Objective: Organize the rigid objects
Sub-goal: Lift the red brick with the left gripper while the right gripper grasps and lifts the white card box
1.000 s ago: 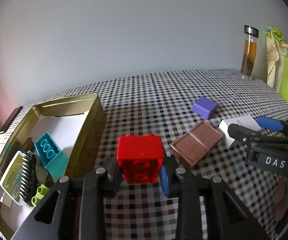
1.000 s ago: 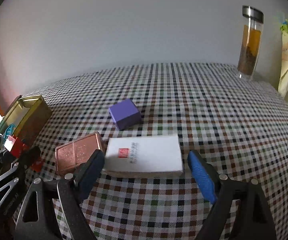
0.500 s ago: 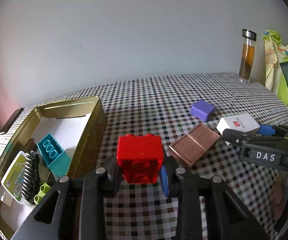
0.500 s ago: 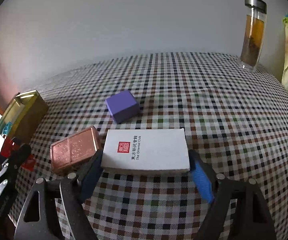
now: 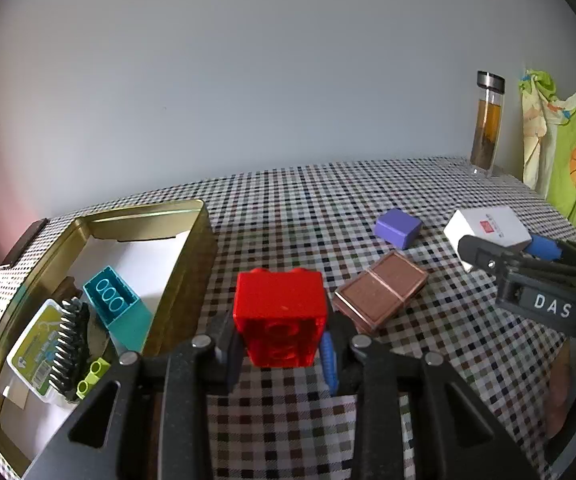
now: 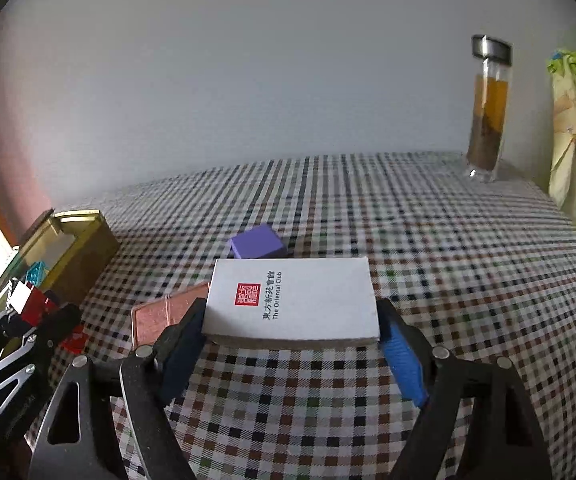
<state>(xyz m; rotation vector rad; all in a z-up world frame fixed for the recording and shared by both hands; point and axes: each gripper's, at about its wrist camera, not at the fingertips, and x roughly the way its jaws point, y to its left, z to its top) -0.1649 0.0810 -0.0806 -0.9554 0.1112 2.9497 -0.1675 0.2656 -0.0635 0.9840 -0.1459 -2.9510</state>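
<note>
Fingers of the left gripper [image 5: 282,344] clamp a red plastic building brick [image 5: 280,316] just beside the open gold metal tin [image 5: 204,240]; the right gripper [image 6: 288,340] pinches a flat white cardboard box [image 6: 292,304] above the checked bench [image 6: 408,260]. Both loads should clear the tin's rim, then go down flat. A glass bottle [image 6: 488,108] stands by the pale wall.

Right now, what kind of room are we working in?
Probably a home, not a lab: a checkered tablecloth covers the table, a glass tea bottle stands by the plain wall, and a child's printed cloth hangs at the right.
</note>
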